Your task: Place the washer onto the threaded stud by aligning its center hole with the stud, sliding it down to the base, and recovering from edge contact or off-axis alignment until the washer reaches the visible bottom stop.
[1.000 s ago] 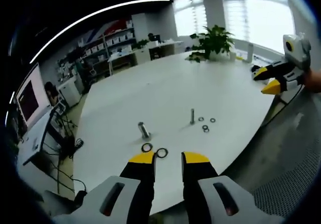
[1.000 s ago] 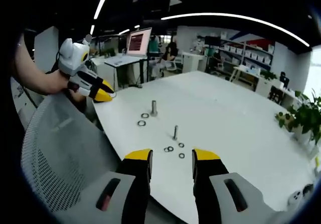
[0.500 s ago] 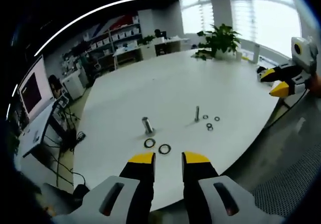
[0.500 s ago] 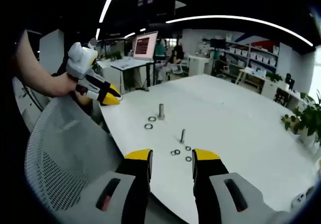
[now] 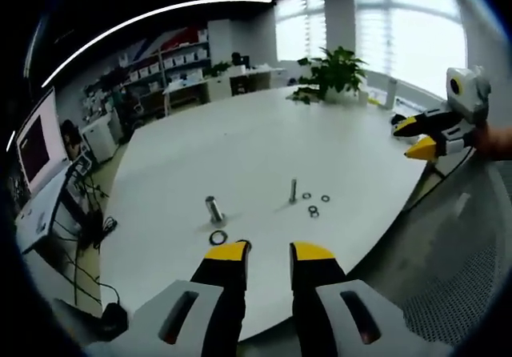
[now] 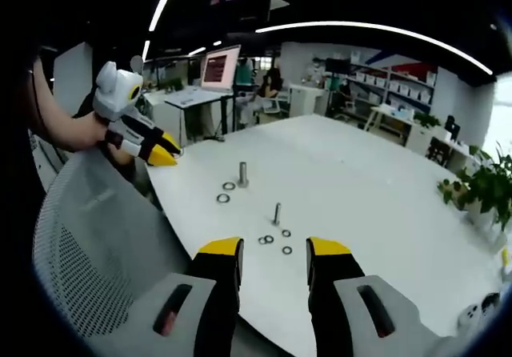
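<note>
A thin threaded stud [image 5: 293, 190] stands upright on the white table [image 5: 264, 145], with small washers [image 5: 313, 210] lying flat just beside it. A thicker stud [image 5: 214, 209] stands to its left, with a large dark washer [image 5: 218, 237] near its foot. My left gripper [image 5: 270, 253] hovers open at the table's near edge, holding nothing. My right gripper [image 5: 410, 137] hangs open off the table's right edge. In the right gripper view, my right gripper [image 6: 274, 250] is open just short of the small washers [image 6: 286, 233] and thin stud [image 6: 277, 213]. My left gripper [image 6: 166, 152] is held by a hand beyond the thicker stud [image 6: 242, 174].
A grey mesh chair back [image 6: 88, 245] stands close against the table edge at the left. A potted plant [image 5: 332, 69] sits at the table's far side. Desks with a monitor [image 6: 222, 66] and shelves lie beyond.
Both views have swayed a little with the hands. The studs and washers lie where they were, and both grippers have stayed open and apart from them.
</note>
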Demonstrator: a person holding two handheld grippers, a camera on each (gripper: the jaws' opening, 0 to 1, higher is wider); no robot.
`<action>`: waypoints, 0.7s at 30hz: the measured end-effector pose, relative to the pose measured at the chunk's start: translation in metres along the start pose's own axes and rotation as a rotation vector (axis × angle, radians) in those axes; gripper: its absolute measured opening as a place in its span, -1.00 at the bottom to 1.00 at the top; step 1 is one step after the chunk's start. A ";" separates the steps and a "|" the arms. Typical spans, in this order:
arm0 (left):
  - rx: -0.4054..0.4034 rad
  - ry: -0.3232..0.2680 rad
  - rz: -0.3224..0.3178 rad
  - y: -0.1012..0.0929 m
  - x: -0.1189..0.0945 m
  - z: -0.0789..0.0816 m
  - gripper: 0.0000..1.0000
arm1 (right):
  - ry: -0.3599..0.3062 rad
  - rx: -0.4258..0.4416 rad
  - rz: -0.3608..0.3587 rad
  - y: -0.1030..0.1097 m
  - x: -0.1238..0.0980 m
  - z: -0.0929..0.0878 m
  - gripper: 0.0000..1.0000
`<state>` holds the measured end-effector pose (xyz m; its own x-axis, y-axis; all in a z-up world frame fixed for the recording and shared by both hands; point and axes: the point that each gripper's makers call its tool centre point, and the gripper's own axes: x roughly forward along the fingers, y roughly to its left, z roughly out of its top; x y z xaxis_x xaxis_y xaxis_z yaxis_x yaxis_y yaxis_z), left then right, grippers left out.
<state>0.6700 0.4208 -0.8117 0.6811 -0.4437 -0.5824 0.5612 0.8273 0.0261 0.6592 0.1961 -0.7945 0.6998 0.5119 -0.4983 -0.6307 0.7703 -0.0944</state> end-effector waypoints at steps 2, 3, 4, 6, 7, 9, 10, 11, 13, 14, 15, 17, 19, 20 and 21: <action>-0.001 -0.003 -0.009 -0.002 0.000 0.000 -0.63 | -0.003 0.000 -0.006 -0.001 0.000 0.001 -0.33; 0.001 -0.001 -0.013 -0.003 0.001 0.000 -0.63 | 0.000 -0.009 -0.012 -0.003 0.001 0.002 -0.33; 0.007 0.003 -0.022 -0.003 0.002 0.001 -0.63 | 0.003 -0.013 -0.011 -0.003 0.001 0.002 -0.33; 0.007 0.005 -0.040 -0.006 0.004 0.002 -0.61 | 0.015 0.003 0.004 -0.003 0.004 0.000 -0.33; 0.001 0.001 -0.047 -0.006 0.004 0.002 -0.61 | 0.022 0.017 0.014 -0.002 0.004 -0.002 -0.33; -0.004 0.005 -0.050 -0.007 0.004 0.000 -0.61 | 0.019 0.008 0.000 -0.003 0.003 -0.002 -0.33; 0.006 0.013 -0.039 -0.006 0.004 -0.002 -0.61 | 0.016 0.008 0.000 -0.003 0.003 -0.002 -0.33; 0.015 0.012 -0.028 -0.004 0.003 -0.002 -0.62 | 0.016 0.007 0.001 -0.002 0.003 -0.002 -0.33; 0.006 -0.011 -0.015 -0.001 0.001 0.003 -0.62 | 0.023 -0.010 0.003 -0.001 0.004 -0.003 -0.33; 0.001 -0.021 -0.015 0.000 0.000 0.003 -0.62 | 0.023 -0.006 0.002 -0.001 0.004 -0.003 -0.33; -0.011 -0.017 -0.008 0.002 0.000 0.001 -0.62 | 0.023 0.004 0.001 -0.001 0.004 -0.003 -0.33; -0.016 0.021 0.028 0.009 0.000 -0.007 -0.63 | 0.027 -0.003 -0.002 -0.002 0.003 -0.004 -0.33; -0.021 -0.003 0.015 0.007 0.001 -0.001 -0.63 | 0.026 -0.003 -0.009 -0.003 0.002 -0.004 -0.33; -0.020 -0.005 0.014 0.006 0.001 0.000 -0.63 | 0.023 -0.001 -0.012 -0.004 0.002 -0.004 -0.33; -0.012 -0.002 0.012 0.005 0.001 -0.001 -0.63 | 0.021 0.001 -0.015 -0.005 0.002 -0.003 -0.33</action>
<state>0.6727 0.4247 -0.8129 0.6887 -0.4343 -0.5806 0.5473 0.8366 0.0234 0.6624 0.1924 -0.7981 0.7021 0.4922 -0.5146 -0.6199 0.7781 -0.1015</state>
